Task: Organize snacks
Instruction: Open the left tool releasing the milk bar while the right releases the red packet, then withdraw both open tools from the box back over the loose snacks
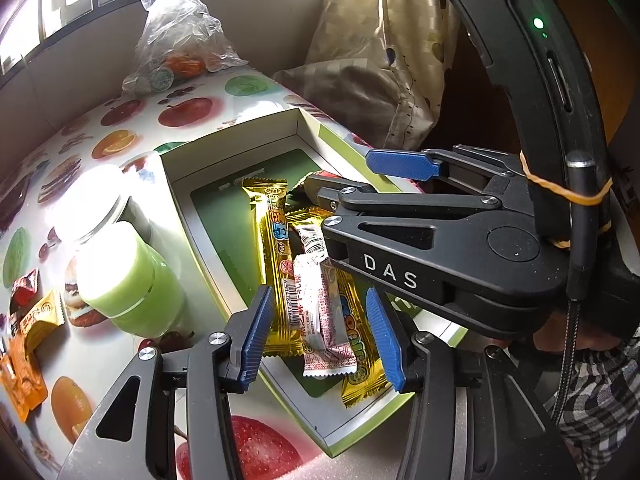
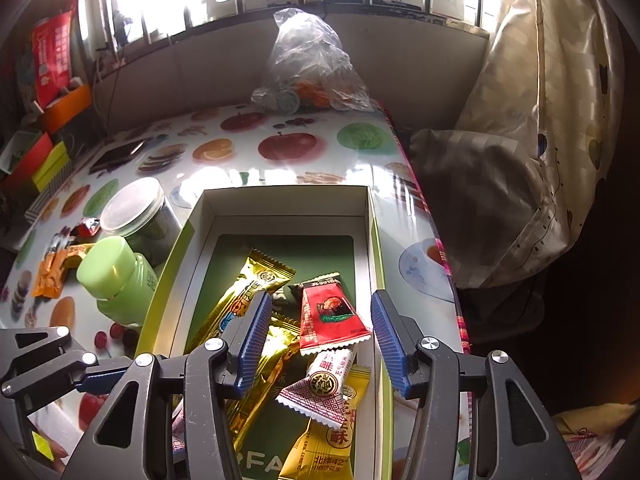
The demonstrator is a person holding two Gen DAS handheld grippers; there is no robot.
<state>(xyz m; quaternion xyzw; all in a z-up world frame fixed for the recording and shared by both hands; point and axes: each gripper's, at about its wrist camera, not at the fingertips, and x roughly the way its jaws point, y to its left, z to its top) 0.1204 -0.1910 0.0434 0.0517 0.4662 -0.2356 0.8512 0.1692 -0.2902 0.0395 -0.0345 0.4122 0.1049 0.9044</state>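
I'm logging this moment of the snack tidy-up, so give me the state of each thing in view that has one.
left gripper: open, holding nothing, over the box
right gripper: open, holding nothing, over the box
box: lidless, snacks inside
red snack packet: sealed, lying in the box
green-capped bottle: capped, upright beside the box
clear jar: lid on, upright
plastic bag: crumpled, on the table
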